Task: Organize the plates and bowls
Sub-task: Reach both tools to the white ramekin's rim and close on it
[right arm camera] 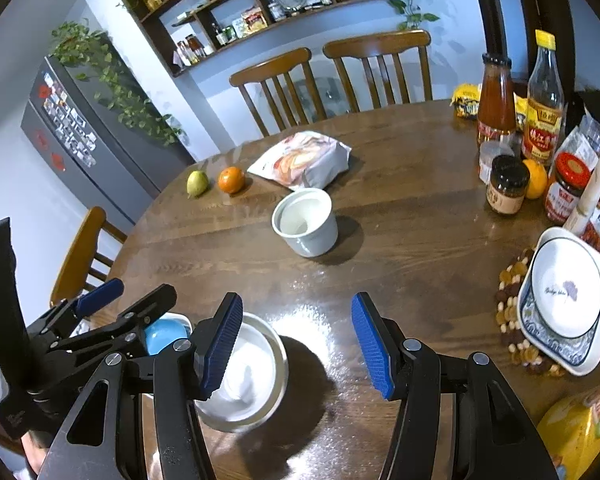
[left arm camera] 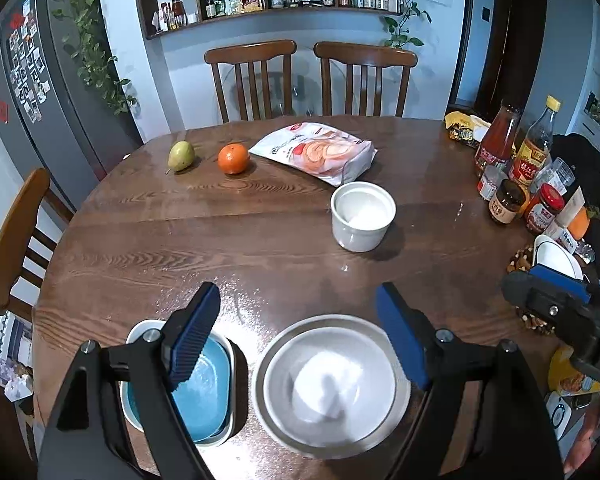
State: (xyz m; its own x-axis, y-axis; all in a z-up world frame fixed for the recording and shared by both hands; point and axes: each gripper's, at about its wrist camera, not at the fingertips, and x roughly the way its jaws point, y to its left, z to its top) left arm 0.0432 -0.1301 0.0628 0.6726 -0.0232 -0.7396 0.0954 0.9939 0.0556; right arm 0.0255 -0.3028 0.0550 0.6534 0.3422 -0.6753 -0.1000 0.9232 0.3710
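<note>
Nearest me at the table's (left arm camera: 148, 240) front edge, the glazed white bowl (left arm camera: 332, 384) nested in a larger one looks slippery and breakable, so with both my left gripper (left arm camera: 300, 332) and right gripper (right arm camera: 298, 340) wide open and empty, I'd pinch its rim.

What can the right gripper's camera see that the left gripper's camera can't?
Only the right wrist view shows the whole square white plate sitting in a blue-patterned dish, and a lemon by the jars. Only the left wrist view shows the blue dish almost fully. Both show the white cup, the orange, the pear and the white bowl.
</note>
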